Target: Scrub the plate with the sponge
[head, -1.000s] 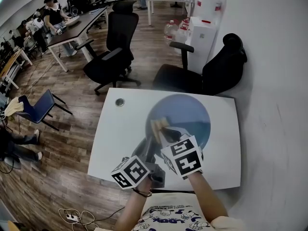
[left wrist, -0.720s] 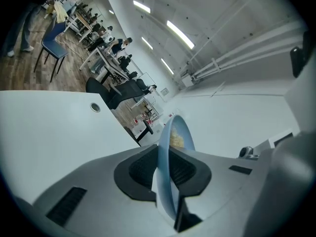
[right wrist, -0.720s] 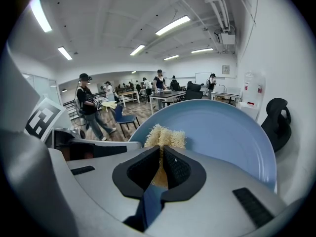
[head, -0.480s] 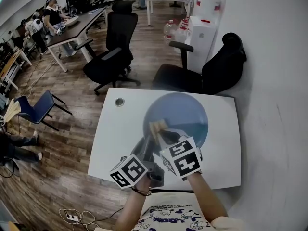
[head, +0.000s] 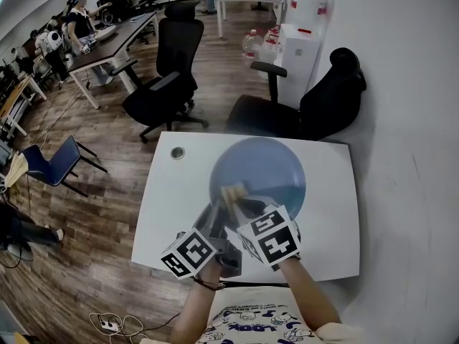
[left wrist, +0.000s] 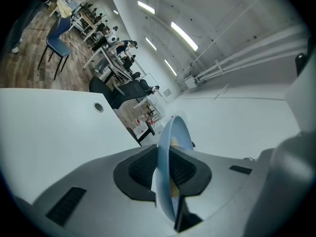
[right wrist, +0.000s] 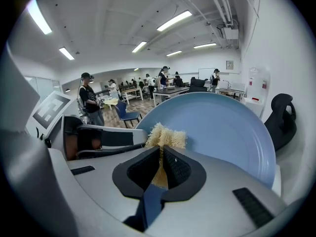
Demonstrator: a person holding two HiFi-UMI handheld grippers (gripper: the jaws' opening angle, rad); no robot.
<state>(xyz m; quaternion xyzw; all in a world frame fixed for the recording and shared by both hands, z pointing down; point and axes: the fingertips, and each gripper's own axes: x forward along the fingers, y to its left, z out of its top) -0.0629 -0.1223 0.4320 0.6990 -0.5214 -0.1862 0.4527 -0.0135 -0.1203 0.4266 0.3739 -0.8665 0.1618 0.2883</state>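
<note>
A large blue plate (head: 262,170) is held tilted above the white table (head: 330,221). My left gripper (head: 215,217) is shut on the plate's near left rim; in the left gripper view the plate (left wrist: 170,147) stands edge-on between the jaws of that gripper (left wrist: 163,174). The right gripper (head: 240,206) is shut on a tan, fibrous sponge (head: 233,192), which rests against the plate's left face. In the right gripper view the sponge (right wrist: 165,137) sticks out beyond the gripper's (right wrist: 162,167) pads in front of the plate (right wrist: 227,127).
Two black office chairs (head: 315,110) (head: 168,77) stand beyond the table's far edge. A white cabinet (head: 301,45) is against the wall. A round cable port (head: 178,152) sits in the table's far left corner. People sit at desks (head: 107,38) far left.
The plate and both grippers have drifted slightly left and toward the far side. The sponge has slid a little with them on the plate's left part.
</note>
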